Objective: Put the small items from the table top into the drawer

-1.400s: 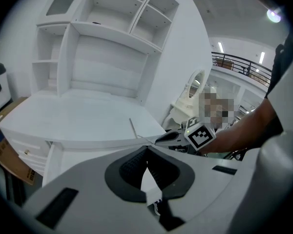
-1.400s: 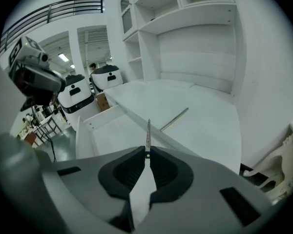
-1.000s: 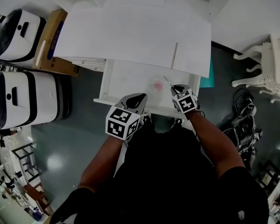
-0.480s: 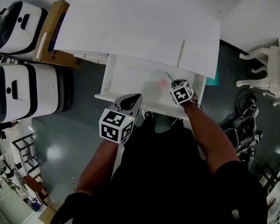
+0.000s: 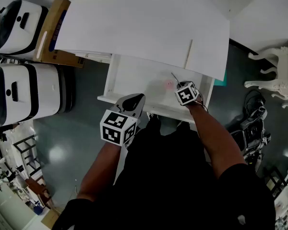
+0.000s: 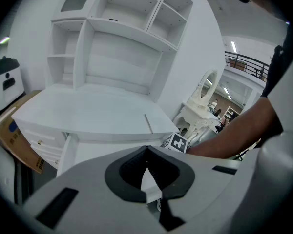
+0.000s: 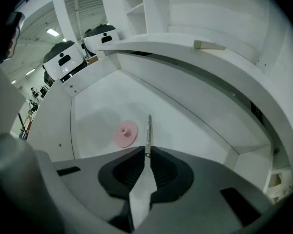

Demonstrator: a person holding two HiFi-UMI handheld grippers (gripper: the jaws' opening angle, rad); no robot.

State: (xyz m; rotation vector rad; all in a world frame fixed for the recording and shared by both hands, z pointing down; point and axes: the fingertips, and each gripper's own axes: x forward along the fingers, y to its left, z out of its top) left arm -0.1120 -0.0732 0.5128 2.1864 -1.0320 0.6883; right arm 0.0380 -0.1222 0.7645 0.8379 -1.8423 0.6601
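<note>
The right gripper [image 7: 147, 152] is pinching a thin metal strip [image 7: 149, 130] by its near end and holding it over the open drawer [image 7: 95, 108] at frame centre. The strip's tip is pointing just beside a pink disc [image 7: 126, 133] on the drawer floor; whether it is touching the floor is unclear. Lowering the strip flat before parting the jaws is probably going to stop it bouncing. The left gripper [image 6: 146, 162] is hanging closed and empty by the drawer front. A stick [image 5: 188, 54] is lying on the table top, upper right.

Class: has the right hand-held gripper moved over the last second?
Yes. The right hand-held gripper has moved deeper into the drawer, closer to the pink disc.
</note>
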